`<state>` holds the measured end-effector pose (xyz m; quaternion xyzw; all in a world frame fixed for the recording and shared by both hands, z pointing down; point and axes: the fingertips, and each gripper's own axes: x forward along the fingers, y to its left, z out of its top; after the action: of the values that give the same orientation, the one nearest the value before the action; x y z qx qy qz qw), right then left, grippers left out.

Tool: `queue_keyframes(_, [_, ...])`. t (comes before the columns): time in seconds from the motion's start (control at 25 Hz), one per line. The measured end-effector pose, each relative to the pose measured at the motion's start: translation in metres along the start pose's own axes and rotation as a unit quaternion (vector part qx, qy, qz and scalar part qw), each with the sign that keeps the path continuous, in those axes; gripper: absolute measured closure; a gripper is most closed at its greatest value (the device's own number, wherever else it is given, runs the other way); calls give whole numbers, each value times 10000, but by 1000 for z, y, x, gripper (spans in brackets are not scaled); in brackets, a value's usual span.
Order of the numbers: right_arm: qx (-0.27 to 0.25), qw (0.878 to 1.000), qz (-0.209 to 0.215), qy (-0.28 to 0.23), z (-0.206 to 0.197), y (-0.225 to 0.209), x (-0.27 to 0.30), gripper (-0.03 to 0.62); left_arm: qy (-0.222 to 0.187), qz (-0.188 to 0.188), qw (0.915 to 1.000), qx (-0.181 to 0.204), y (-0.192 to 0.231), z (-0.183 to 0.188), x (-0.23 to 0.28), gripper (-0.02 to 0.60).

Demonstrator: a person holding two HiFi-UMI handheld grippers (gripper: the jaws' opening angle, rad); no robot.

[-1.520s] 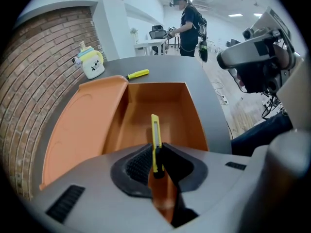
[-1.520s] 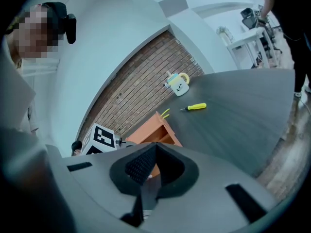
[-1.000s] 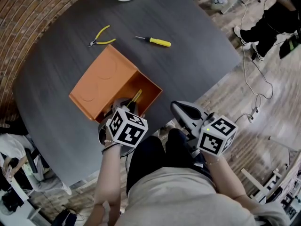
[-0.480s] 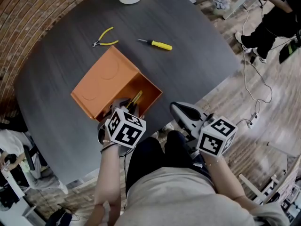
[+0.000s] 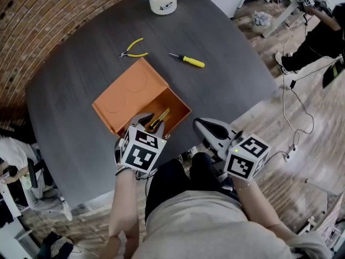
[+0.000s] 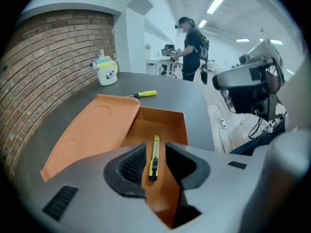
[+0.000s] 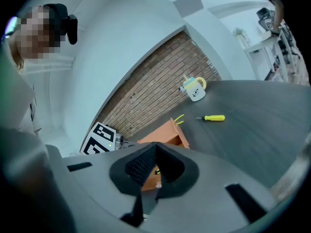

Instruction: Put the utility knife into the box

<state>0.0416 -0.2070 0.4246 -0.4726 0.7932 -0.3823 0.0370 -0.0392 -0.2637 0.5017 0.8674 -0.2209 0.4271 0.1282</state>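
Utility knife (image 5: 160, 120) lies flat on the floor of the orange box (image 6: 161, 113), lengthwise, yellow body with a black slider near the near end. The task looks done, or nearly so. Left gripper (image 6: 154, 147) hovers over the box's near edge, its fingers (image 6: 130, 163) parted a little wider than the knife and not touching it. Right gripper (image 7: 154, 147) is held off the bench (image 5: 226, 53) edge, fingers pressed together on nothing. My read is that the knife is light, rigid, slim and smooth plastic, likely to slip or twist if pinched at one end. Best grip is across the flat sides at mid-body, by the slider. Can't tell whether the blade is out.
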Motion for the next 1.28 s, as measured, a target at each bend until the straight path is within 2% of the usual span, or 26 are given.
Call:
queue_keyframes(0.12, [-165,9997,163,65,5,8,7,586,-356,25,9988,-329,4,11,-15,459])
queue_keyframes(0.36, [-559,9977,364,150,22,18,16,586,-927,191,9928,-732,9,26,-47,460])
queue_keyframes(0.48, [-675,9964,496,133,30,26,22,586,-1293,340,9867,-923,14,36,-67,464])
queue_keyframes(0.64, [-839,9943,644,128,37,40,28,586,-1755,582,9754,-1202,19,45,-91,508])
queue_keyframes(0.88, [-1362,9856,985,210,45,65,36,586,-2230,995,9557,-1644,27,42,-114,548])
queue_keyframes(0.96, [-1454,9833,1076,206,48,72,39,586,-2446,982,9478,-1794,27,43,-122,549])
queue_keyframes(1.04, [-1469,9823,1152,136,52,78,42,586,-2824,776,9340,-2048,24,46,-132,549])
queue_keyframes(1.16, [-1390,9818,1293,16,58,86,46,586,-3400,493,9072,-2429,24,51,-149,549])
queue_keyframes(1.2, [-1408,9809,1340,27,59,89,48,586,-3507,490,9014,-2490,25,51,-153,549])
queue_keyframes(1.28, [-1524,9781,1419,73,59,95,51,586,-3573,592,8979,-2503,27,49,-159,549])
